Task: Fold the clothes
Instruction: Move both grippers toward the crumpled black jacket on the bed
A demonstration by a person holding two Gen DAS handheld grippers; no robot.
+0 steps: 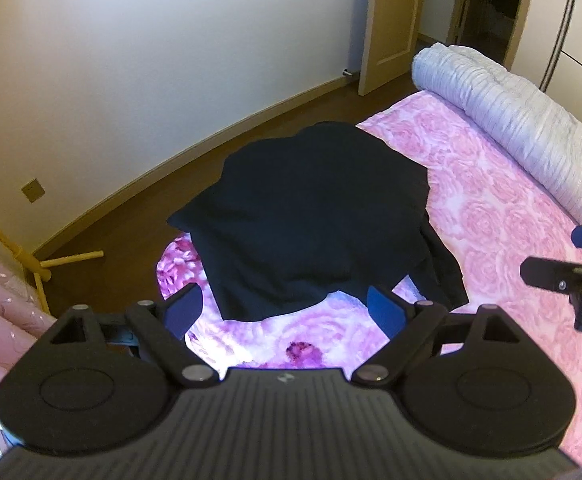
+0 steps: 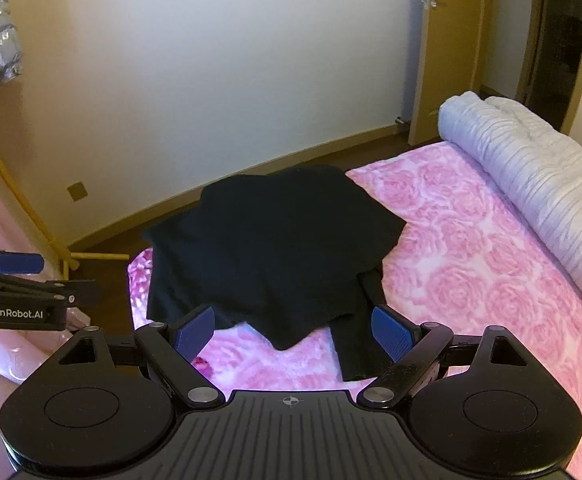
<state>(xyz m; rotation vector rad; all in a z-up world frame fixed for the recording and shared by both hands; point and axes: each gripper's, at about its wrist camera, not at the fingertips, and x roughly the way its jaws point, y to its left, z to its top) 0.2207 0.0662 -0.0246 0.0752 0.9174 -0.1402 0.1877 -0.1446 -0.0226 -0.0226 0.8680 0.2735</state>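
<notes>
We have the black garment (image 1: pixel 311 216) lying in a loose heap on the near corner of the pink floral bedspread (image 1: pixel 491 208), and it sits straight ahead at twelve o'clock from both sets of fingers. Our left gripper (image 1: pixel 287 308) stands wide open with nothing between its blue pads, and the cloth's near hem lies just beyond the tips. Our right gripper (image 2: pixel 293 330) is likewise spread and empty; in its view the hem dips between the pads, with a dark strip, perhaps a sleeve, trailing toward five o'clock close by the right pad. We judge the two hands about equally near, the right nearer that trailing strip. The heap's long axis seems to run from seven o'clock to one o'clock in the left wrist view, though the folds are too dark to read. On the eleven o'clock side the garment overhangs the bed's edge above the brown floor (image 1: pixel 139 184), so there is little room there; toward two o'clock the bedspread lies bare as far as the rolled grey quilt (image 1: pixel 523 120), which is where we would spread the cloth.
</notes>
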